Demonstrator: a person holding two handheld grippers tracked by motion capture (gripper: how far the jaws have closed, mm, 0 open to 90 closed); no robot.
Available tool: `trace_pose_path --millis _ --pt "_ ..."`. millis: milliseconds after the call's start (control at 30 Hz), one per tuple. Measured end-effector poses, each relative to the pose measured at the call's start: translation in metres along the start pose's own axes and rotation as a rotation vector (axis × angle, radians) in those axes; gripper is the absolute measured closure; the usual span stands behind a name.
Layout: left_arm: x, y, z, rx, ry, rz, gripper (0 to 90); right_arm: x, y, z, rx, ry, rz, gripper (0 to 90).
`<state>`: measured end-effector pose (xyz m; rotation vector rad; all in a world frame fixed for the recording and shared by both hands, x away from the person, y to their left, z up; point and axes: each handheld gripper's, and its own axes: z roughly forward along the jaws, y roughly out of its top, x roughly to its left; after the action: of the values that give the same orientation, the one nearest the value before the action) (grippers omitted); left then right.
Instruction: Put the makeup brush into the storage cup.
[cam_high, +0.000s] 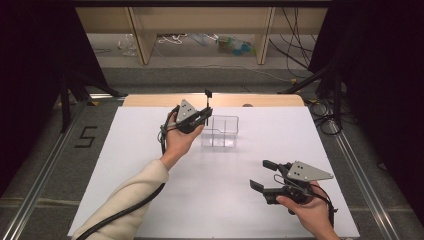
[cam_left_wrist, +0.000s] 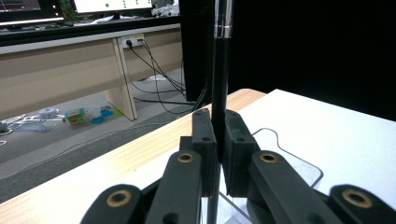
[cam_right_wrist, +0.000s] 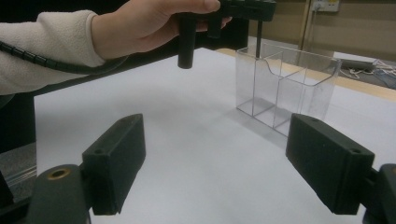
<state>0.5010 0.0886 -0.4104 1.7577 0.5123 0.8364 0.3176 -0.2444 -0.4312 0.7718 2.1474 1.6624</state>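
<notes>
From the high view, your left gripper (cam_high: 204, 116) hangs at the near-left corner of the clear organizer (cam_high: 220, 131), which stands on the white sheet (cam_high: 125, 150) toward the far middle of the table. You hold the black pen (cam_high: 208, 105) upright, its clip end on top, and that posture reads as a lineup for dropping it straight down into one of the compartments; I cannot tell from here which one it is over. Your right gripper (cam_high: 264, 175) waits well apart, near the front right, with its jaws spread and nothing between them, probably kept back so it stays clear of the drop.

In the left gripper view, the jaws are pressed together on the pen (cam_left_wrist: 219, 84), which rises vertically between the pads (cam_left_wrist: 204, 140). The grip sits low on the barrel, below the silver band, so most of the pen stands above the pads. The organizer's rim (cam_left_wrist: 280, 142) shows just beyond and below.

In the right gripper view, your right gripper's (cam_right_wrist: 215, 163) jaws stand wide apart over bare sheet, touching nothing. Farther off, the organizer (cam_right_wrist: 285, 88) shows its dividers, and the pen's lower end (cam_right_wrist: 258, 44) hangs at the top of the back-left compartment, not yet deep inside.
</notes>
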Motion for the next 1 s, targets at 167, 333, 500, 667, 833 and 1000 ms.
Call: trace_pose_path --millis 167,333,500,667,833,1000 --pt "0.0004 -0.0005 0.0 0.003 0.0 0.005 85.0 0.0001 0.0 -0.0001 0.002 0.001 0.001 21.0" --pt "0.0004 -0.0017 0.0006 0.007 0.001 0.009 85.0 0.0 0.0 -0.0001 0.0 0.0 0.0 21.0" --pt "0.001 -0.0031 0.0013 0.01 0.0 0.014 85.0 0.0 0.0001 -0.0006 0.002 0.002 0.0 21.0" --pt "0.0014 -0.0041 0.0013 0.015 0.002 0.015 85.0 0.0015 0.0001 -0.0011 0.017 0.006 0.021 21.0" --pt "0.001 -0.0047 0.0019 0.016 0.001 0.018 85.0 0.0017 0.0001 -0.0012 0.018 0.004 0.02 21.0" --pt "0.0005 -0.0051 0.0022 0.018 0.001 0.023 85.0 0.0017 -0.0001 -0.001 0.017 0.001 0.019 21.0"
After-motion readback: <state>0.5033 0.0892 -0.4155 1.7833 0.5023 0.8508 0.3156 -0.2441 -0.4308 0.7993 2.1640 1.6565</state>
